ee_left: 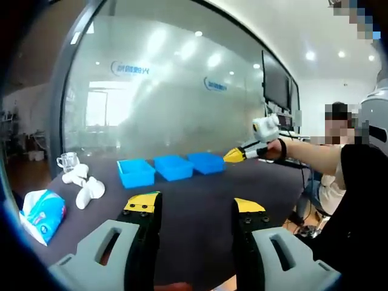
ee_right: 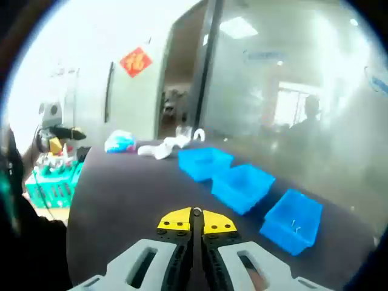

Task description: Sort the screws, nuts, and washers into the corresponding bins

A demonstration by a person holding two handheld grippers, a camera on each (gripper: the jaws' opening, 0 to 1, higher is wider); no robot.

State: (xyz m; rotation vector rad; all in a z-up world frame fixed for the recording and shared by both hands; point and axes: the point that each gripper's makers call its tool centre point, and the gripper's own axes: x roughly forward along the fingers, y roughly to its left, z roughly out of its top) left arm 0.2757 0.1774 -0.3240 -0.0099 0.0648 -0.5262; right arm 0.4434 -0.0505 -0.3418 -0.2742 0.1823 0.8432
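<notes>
Left gripper (ee_left: 197, 207) nearest, jaws well apart, nothing between, hovering over dark table (ee_left: 200, 188). Right gripper (ee_right: 196, 222) jaws pressed together; whether anything is pinched, cannot tell. Three blue bins (ee_right: 242, 185) in row beyond; far-right bin (ee_right: 292, 221) holds small metal pieces, likely screws. Fasteners: judged light, hard, slippery; pinch screw across shank, washers and nuts by edges.

Nothing legible. Frosted glass wall (ee_left: 182, 91) carries two blue logo marks, mirrored and blurred. Red diamond paper sign (ee_right: 136, 61) upper left of the right gripper view: gold character, unreadable.
</notes>
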